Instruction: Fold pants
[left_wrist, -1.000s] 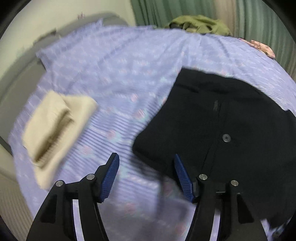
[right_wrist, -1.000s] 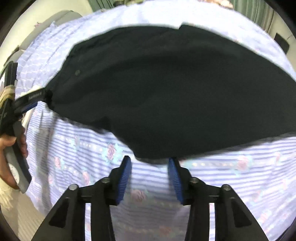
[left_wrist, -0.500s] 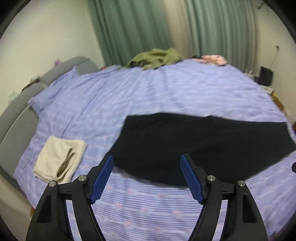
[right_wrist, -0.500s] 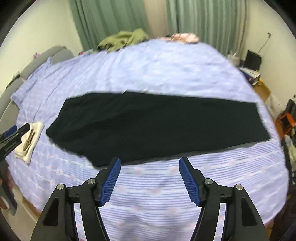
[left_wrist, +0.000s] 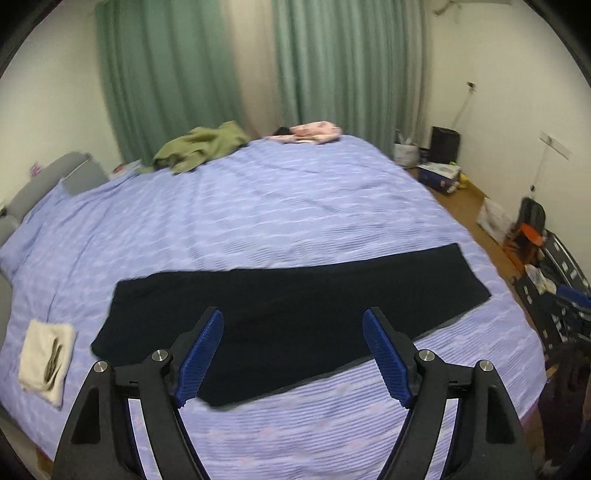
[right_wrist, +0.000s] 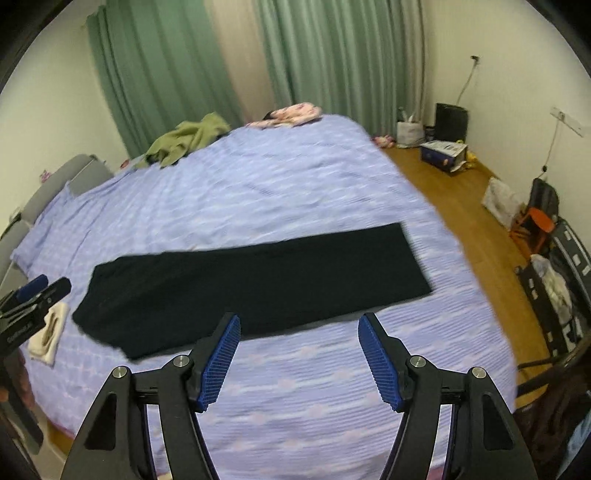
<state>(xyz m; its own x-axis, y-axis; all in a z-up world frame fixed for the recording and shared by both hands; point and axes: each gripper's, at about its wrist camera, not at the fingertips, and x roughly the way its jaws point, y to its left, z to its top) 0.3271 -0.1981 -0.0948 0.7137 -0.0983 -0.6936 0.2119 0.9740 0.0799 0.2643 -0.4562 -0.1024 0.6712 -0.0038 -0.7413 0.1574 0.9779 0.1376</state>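
The bed (left_wrist: 295, 206) bears black pants (left_wrist: 288, 317), a cream cloth (left_wrist: 46, 358) and an olive garment (left_wrist: 199, 147).

You're not getting anything readable here. There's pale lettering running along the black body of your left gripper (right_wrist: 35, 295) at the left edge of the right wrist view, but it's blurring out. The printed box (right_wrist: 443, 151) on the floor, upper right, is showing nothing legible either.
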